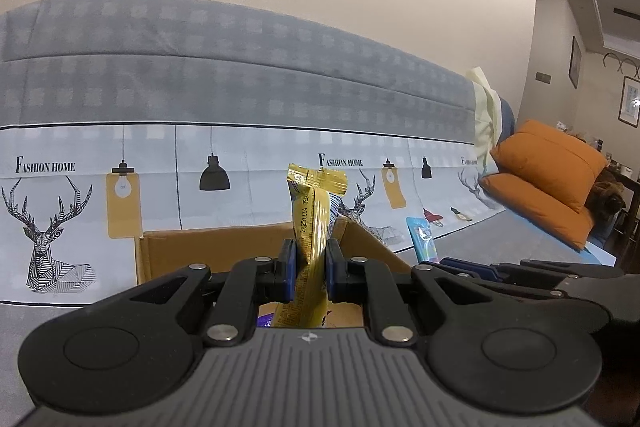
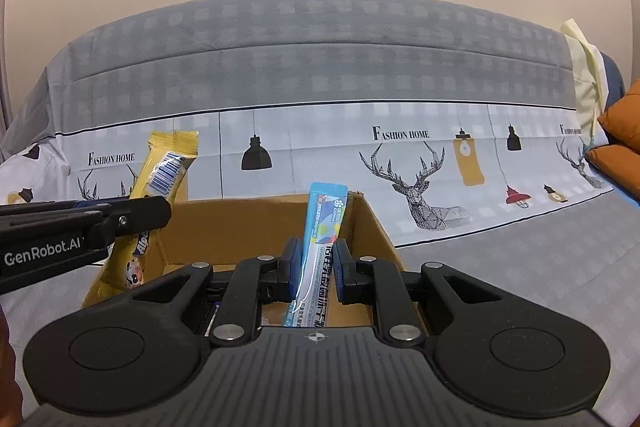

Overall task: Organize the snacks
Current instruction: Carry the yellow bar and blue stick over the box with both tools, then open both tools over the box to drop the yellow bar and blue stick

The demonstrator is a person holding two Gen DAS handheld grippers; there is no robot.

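Observation:
My left gripper point(image 1: 311, 263) is shut on a yellow snack packet point(image 1: 314, 223), held upright over an open cardboard box point(image 1: 208, 247). My right gripper point(image 2: 314, 263) is shut on a light blue stick sachet point(image 2: 322, 227), held upright over the same box point(image 2: 240, 223). In the right wrist view the left gripper point(image 2: 132, 215) reaches in from the left with the yellow packet point(image 2: 166, 167). In the left wrist view the right gripper point(image 1: 472, 267) sits to the right with the blue sachet point(image 1: 422, 239). A purple wrapper point(image 1: 266, 319) shows inside the box.
The box stands on a sofa covered with a grey and white printed cloth point(image 1: 240, 99) with deer and lamp pictures. Orange cushions point(image 1: 548, 179) lie at the sofa's right end. A beige wall is behind.

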